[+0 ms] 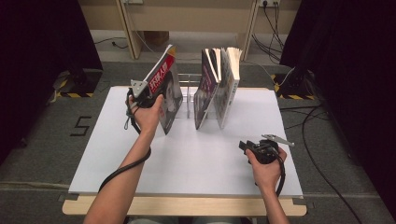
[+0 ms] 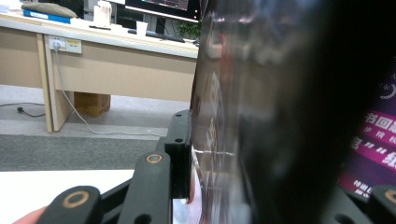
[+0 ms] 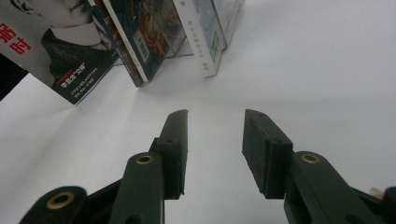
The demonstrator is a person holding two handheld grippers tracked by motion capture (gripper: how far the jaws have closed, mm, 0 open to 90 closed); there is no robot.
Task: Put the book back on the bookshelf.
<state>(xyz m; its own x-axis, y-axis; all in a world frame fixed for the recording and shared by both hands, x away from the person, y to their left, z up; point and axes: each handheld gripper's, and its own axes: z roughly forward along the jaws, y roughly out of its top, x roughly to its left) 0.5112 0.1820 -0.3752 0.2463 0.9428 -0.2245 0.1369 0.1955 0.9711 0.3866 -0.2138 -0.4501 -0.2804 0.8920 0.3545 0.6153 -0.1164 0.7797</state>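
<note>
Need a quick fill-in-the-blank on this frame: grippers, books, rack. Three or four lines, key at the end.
1. The left gripper is shut on a tilted ____ with a red title band.
2. The right gripper hovers over the white table with its jaws ____.
3. The two books in the clear rack lean toward the ____ gripper's side of the table.
4. The cover of the book that the left gripper holds shows a person's ____.

Missing words: book; open; left; portrait
</note>
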